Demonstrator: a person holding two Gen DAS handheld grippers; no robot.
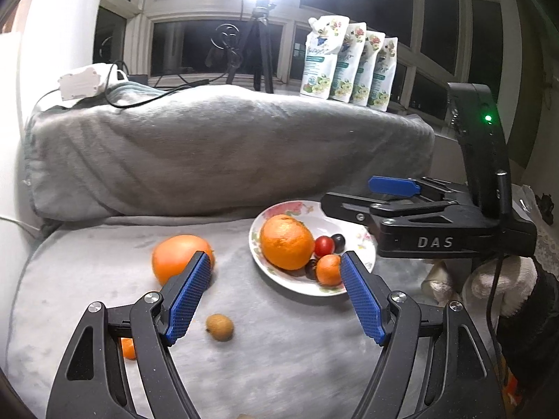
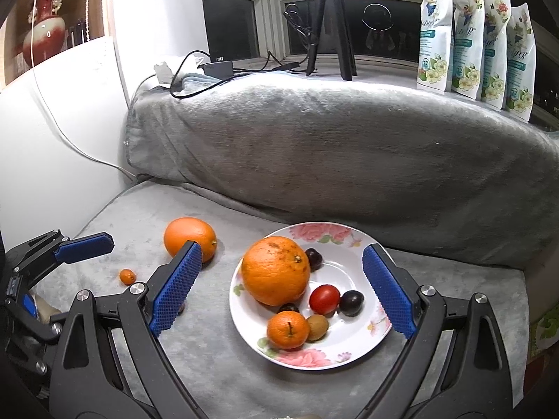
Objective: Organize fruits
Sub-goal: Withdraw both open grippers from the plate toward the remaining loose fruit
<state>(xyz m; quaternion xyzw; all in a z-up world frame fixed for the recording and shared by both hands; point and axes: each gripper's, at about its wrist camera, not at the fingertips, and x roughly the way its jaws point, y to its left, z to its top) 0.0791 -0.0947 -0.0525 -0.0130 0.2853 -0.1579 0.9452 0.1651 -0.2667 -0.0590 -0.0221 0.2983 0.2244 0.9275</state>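
A floral plate (image 1: 300,209) (image 2: 349,352) lies on the grey blanket. It holds a big orange (image 1: 286,242) (image 2: 276,270), a red tomato (image 1: 324,246) (image 2: 325,299), a mandarin (image 1: 328,270) (image 2: 288,330), dark grapes (image 2: 351,302) and a small brown fruit (image 2: 318,327). Loose on the blanket left of the plate are a second orange (image 1: 174,255) (image 2: 185,235), a brown fruit (image 1: 219,327) and a tiny kumquat (image 1: 128,348) (image 2: 127,276). My left gripper (image 1: 276,256) hovers open and empty between the loose orange and the plate. My right gripper (image 2: 282,248) (image 1: 346,192) is open and empty over the plate.
A rolled grey cushion (image 1: 227,146) rises behind the plate. Several printed pouches (image 1: 349,63), a tripod (image 1: 258,49) and cables (image 2: 195,70) stand on the sill behind it. A white wall (image 2: 52,139) closes the left side. A gloved hand (image 1: 499,279) holds the right tool.
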